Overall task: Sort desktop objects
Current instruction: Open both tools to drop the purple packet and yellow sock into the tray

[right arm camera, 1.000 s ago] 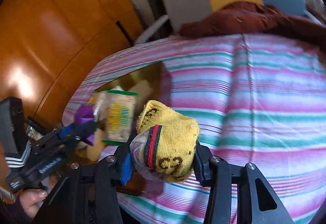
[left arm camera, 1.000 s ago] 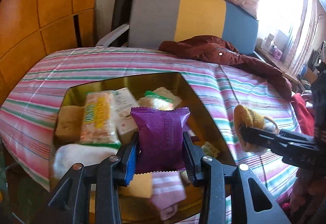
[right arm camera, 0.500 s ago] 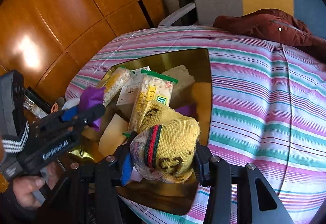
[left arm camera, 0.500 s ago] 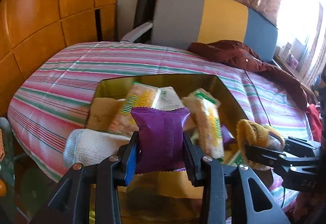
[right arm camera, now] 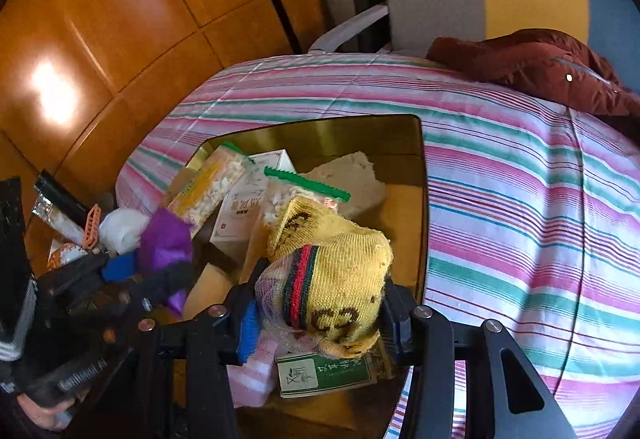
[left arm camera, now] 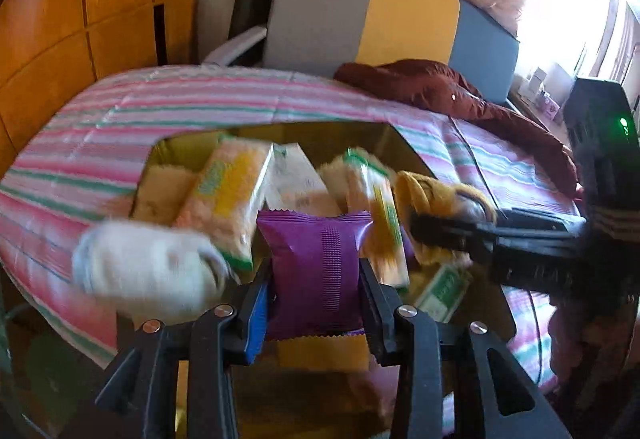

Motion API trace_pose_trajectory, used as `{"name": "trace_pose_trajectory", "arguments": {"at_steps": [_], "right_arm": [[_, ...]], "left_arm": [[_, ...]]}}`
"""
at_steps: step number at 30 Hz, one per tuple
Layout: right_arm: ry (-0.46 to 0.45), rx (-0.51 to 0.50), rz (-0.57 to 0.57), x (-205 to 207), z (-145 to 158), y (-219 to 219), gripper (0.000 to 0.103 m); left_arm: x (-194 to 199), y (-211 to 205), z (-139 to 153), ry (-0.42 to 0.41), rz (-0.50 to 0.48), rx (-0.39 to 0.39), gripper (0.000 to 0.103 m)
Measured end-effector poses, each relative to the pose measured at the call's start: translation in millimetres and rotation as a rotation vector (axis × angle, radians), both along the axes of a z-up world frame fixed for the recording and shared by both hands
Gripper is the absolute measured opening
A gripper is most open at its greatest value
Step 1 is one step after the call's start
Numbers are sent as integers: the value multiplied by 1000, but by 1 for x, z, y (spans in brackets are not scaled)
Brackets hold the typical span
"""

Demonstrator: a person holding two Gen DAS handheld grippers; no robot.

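**Both hand-held grippers loaded over the gold tray**

Left hand-held gripper [left arm camera: 316,293]: pinching one purple foil snack pouch [left arm camera: 316,263], pouch upright, lower centre of the left wrist view, over the near end of the tray.

Right hand-held gripper [right arm camera: 320,313]: one yellow knitted sock with a red-green stripe band [right arm camera: 340,275] sits between its jaws, lower centre of the right wrist view. Jaws are opening; the sock still fills the gap and touches both sides.

One shiny gold rectangular tray [right arm camera: 420,199] lies on a pink, green and white striped bedspread [right arm camera: 520,219]. Counted in the tray:
- 2 clear packs of pale puffed snacks with yellow-green labels [left arm camera: 228,195] [left arm camera: 376,207], both tilted
- 1 white printed carton [right arm camera: 248,207] between them
- 1 flat green-and-white packet [right arm camera: 324,373] at the near end, directly below the sock
- 1 pink-and-white striped soft item [right arm camera: 252,371] just beside that packet
- beige blocks at the far end, count unclear

One white rolled sock [left arm camera: 148,271], blurred, at the tray's left edge in the left wrist view.

Upper right: one dark red jacket [right arm camera: 540,63] on the bedspread, in front of one grey, yellow and blue chair back [left arm camera: 376,19].
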State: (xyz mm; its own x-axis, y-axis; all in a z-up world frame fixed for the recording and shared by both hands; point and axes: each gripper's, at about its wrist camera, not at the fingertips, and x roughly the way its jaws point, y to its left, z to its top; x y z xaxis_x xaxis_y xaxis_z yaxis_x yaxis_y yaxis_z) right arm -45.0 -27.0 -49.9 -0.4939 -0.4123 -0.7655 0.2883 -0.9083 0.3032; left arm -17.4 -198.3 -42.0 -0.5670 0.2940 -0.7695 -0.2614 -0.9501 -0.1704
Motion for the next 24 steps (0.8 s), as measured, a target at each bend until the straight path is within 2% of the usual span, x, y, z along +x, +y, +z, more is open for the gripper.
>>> {"name": "trace_pose_trajectory", "arguments": {"at_steps": [3,11,13,15,16,24], "right_arm": [[-21,-9,14,-1,-7,2,55],[-22,17,5,-14,-14,-4,58],[-17,30,-2,-20,-15,-6,58],[-20,7,-12,-22,-14,-5,69],[-17,-14,-14,-21,-12,-2,71],[31,-37,-29,-1,2,6,72]], "left_arm": [[1,-1,-7,0,9,-32,39],[-25,-4,-15,1,74,-33,40],[-30,-4,-16,-14,77,1,40],[-28,-3,-15,-4,74,-5,41],[-26,-2,-14,0,69,-10,41],[-9,-4,-11,-7,51,19,41]]}}
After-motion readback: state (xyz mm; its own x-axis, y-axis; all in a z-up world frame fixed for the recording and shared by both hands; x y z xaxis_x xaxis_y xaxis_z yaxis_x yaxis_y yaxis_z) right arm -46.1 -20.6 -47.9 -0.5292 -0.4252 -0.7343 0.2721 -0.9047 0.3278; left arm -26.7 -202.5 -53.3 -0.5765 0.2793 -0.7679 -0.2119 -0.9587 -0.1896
